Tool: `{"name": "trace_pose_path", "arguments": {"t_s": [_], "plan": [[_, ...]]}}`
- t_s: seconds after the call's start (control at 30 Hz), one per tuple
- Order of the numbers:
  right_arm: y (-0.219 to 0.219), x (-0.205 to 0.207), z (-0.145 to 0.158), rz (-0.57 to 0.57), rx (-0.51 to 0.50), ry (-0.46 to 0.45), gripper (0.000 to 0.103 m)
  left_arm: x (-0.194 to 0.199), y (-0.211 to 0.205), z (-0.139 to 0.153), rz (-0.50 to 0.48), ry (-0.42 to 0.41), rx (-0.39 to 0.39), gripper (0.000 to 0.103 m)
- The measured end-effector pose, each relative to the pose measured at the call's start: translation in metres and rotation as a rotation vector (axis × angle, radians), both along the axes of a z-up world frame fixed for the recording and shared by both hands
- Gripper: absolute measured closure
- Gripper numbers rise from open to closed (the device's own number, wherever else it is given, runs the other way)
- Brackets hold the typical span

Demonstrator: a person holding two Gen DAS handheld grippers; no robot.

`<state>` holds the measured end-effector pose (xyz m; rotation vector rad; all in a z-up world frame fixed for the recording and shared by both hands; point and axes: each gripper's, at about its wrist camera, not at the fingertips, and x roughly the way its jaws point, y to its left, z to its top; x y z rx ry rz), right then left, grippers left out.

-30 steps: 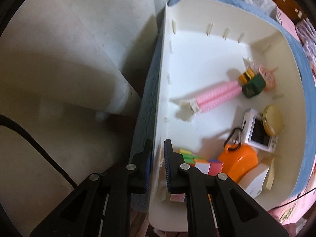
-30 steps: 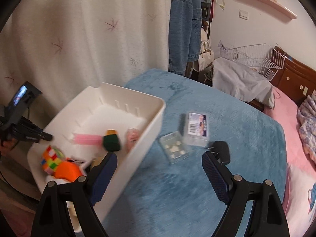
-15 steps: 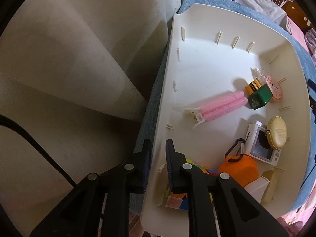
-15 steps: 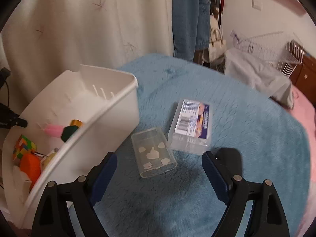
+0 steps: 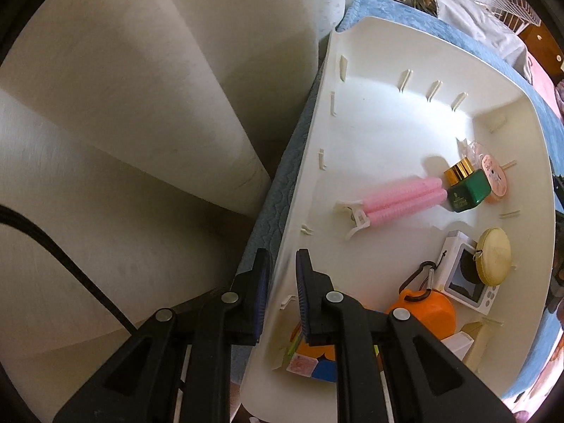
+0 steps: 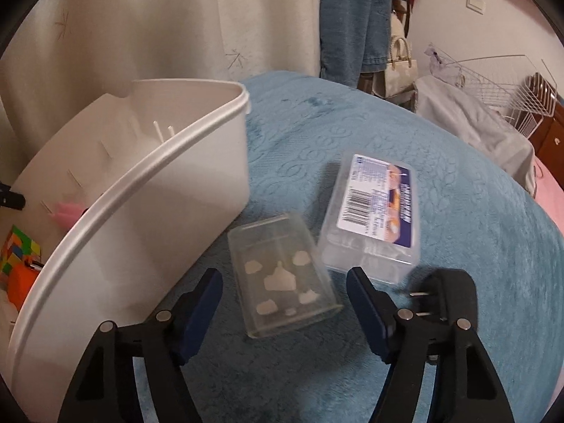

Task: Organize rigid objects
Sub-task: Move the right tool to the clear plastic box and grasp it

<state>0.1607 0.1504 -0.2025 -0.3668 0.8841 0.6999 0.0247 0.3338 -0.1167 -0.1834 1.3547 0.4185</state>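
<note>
My left gripper (image 5: 282,282) is shut on the near side wall of the white bin (image 5: 394,134), one finger inside and one outside. In the bin lie a pink hair-roller clip (image 5: 398,197), a green bottle with a gold cap (image 5: 465,190), a yellow round case (image 5: 493,261), an orange item with a carabiner (image 5: 426,310) and a colour cube (image 5: 313,366). My right gripper (image 6: 283,280) is low over the blue blanket, its jaws closing around a small clear box (image 6: 285,289) without touching it. A clear labelled box (image 6: 377,211) lies just beyond.
A black plug adapter (image 6: 444,292) lies by the right finger. The bin (image 6: 141,183) stands close on the left of the clear box. A cream curtain (image 6: 176,21), a denim jacket (image 6: 352,17) and a wire basket (image 6: 493,81) lie behind. A black cable (image 5: 63,253) crosses the floor.
My right gripper came down and nearer to the small clear box, and its jaws narrowed around it. My left gripper kept its hold on the bin wall and rolled slightly.
</note>
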Motion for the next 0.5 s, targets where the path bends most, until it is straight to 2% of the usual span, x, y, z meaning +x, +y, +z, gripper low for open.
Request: {"name": "trace_pose_path", "arguments": {"t_s": [0.17,0.3,0.43,0.5], "plan": [[0.002,0.001,-0.004,-0.020,-0.016,0.008,0.044,0.003,0.001,0.002,-0.003,0.008,0.002,0.089],[0.003,0.005,-0.004,-0.052,-0.006,0.040,0.045,0.003,0.001,0.001,-0.007,0.010,0.005,0.089],[0.000,0.014,0.000,-0.149,0.039,0.123,0.045,0.003,0.001,0.000,0.002,0.007,0.000,0.088],[0.002,0.015,0.002,-0.181,0.023,0.142,0.046,0.003,0.002,0.001,0.006,0.004,-0.012,0.088]]}}
